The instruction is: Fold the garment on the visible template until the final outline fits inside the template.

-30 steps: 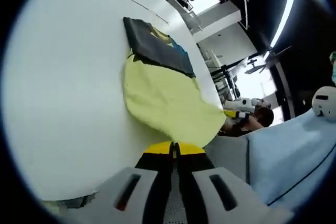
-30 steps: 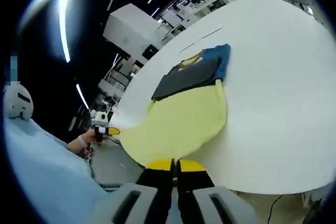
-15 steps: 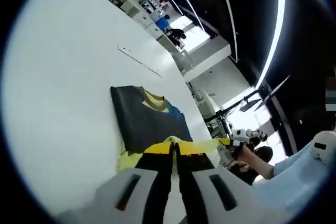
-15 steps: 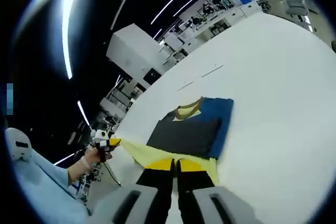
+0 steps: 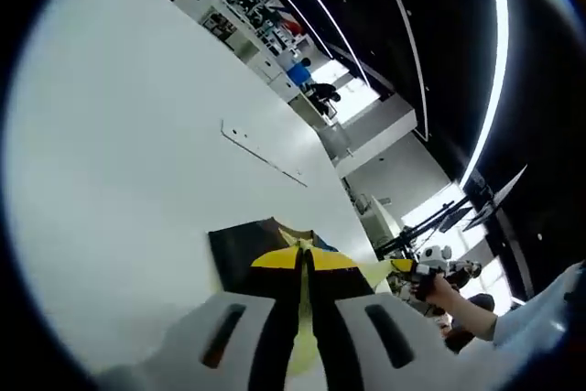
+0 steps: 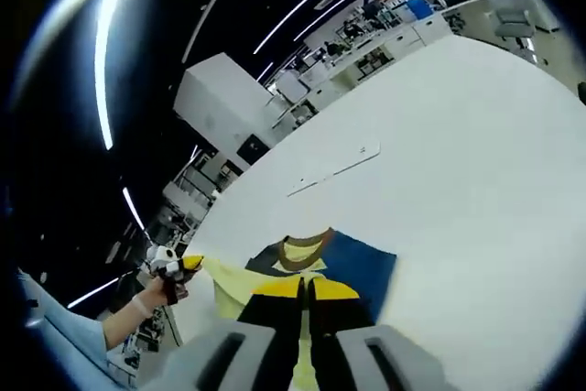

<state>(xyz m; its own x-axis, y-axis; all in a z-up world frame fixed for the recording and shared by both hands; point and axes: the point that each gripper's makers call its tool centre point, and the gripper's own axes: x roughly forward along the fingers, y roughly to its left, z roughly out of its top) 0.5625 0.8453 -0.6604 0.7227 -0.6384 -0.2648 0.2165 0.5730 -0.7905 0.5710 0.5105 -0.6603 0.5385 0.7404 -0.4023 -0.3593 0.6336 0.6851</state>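
Left gripper view: the garment (image 5: 275, 254), a shirt with a yellow body, a dark panel and a blue part, lies on the white table (image 5: 119, 162) just ahead of the jaws; the left gripper (image 5: 303, 261) has its yellow-tipped jaws pressed together on the yellow fabric, which runs down between them; the other gripper (image 5: 407, 267) shows at right in a hand (image 5: 438, 287), pinching a yellow corner of the same cloth. Right gripper view: the garment (image 6: 352, 267) shows its collar (image 6: 305, 246), a blue side and a dark side; the right gripper (image 6: 303, 288) is clamped on the yellow fabric at the near edge; the left gripper (image 6: 188, 265) appears at left with yellow cloth stretched from it. No container is present; whether a template lies under the cloth cannot be told; a thin strip (image 6: 334, 169) lies on the table well beyond the shirt. Against half a second earlier: both cameras sit closer to the collar, more yellow fabric overlaps the dark panel, and the jaws remain closed on the cloth.
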